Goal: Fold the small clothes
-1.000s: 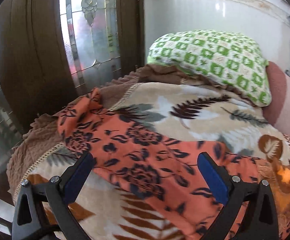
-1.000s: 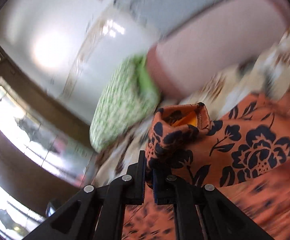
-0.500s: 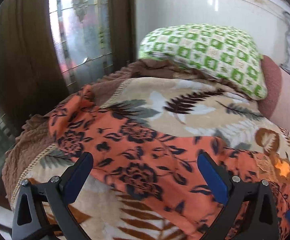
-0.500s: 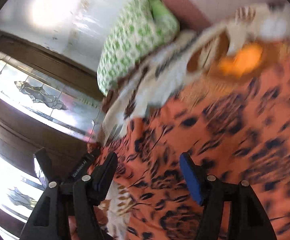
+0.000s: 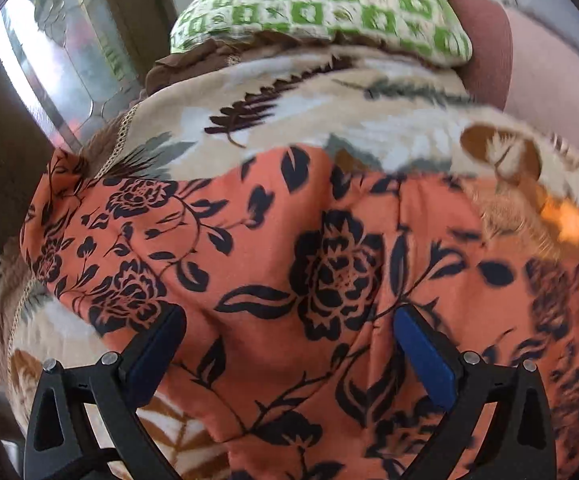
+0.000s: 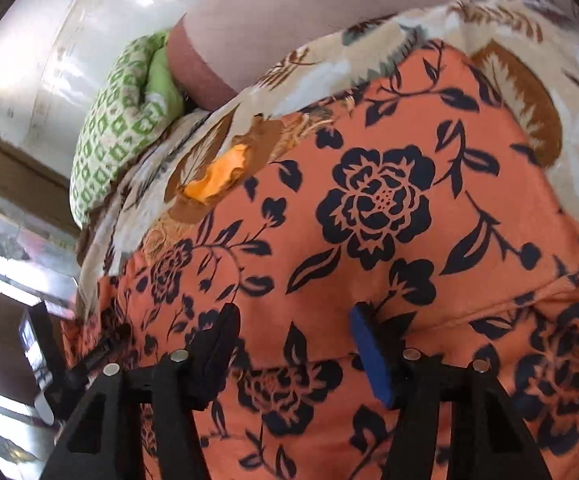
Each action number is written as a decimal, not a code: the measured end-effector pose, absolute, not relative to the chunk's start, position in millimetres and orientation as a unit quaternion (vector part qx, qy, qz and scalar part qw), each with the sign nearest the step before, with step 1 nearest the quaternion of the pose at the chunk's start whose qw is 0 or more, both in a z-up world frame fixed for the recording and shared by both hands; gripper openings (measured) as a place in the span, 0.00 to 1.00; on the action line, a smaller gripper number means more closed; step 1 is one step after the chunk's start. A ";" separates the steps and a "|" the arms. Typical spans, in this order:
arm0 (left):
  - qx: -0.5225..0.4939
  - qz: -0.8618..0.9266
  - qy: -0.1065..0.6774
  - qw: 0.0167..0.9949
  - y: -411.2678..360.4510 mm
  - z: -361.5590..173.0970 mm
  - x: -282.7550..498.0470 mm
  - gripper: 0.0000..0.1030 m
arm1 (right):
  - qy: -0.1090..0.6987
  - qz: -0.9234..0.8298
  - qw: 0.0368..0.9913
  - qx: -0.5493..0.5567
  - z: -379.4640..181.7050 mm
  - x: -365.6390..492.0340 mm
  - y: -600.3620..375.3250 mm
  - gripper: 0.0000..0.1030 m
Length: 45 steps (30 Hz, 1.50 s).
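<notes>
The orange floral garment [image 5: 309, 264] looks light, limp and slip-prone, best pinched at its 9 o'clock corner; left gripper [image 5: 289, 344] and right gripper [image 6: 293, 332], its jaws lately narrowing slightly, hover with fingers wide, holding nothing

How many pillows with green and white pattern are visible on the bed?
1. The green-and-white pillow lies at the far end of the leaf-print blanket, beyond the orange floral garment. Others may be hidden outside the views.
</notes>
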State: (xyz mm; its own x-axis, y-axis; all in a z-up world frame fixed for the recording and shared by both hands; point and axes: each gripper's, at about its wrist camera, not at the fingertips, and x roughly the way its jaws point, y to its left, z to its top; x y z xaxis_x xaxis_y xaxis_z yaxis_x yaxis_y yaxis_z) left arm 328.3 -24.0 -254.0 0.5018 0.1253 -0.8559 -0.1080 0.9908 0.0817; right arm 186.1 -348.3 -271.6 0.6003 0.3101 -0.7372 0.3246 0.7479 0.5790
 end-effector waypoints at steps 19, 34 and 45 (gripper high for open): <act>-0.168 0.239 0.383 0.877 227.7 -176.9 242.7 1.00 | 0.360 0.147 0.866 0.314 -231.0 156.9 -262.2 0.62; -0.358 0.166 0.463 0.794 342.2 -253.1 321.2 0.66 | 0.351 0.118 0.860 0.353 -229.8 157.7 -307.0 0.62; -0.435 0.103 0.406 0.797 341.7 -268.6 330.7 0.14 | 0.358 0.109 0.861 0.344 -235.1 165.6 -305.8 0.62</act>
State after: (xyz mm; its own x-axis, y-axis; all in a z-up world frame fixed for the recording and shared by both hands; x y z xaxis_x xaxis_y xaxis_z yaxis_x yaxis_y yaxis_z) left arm 330.7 341.7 -268.6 0.6483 -0.1892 -0.7375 -0.5182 0.6001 -0.6094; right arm 165.6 -305.8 -235.1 0.7200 0.4349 -0.5408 0.0581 0.7388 0.6715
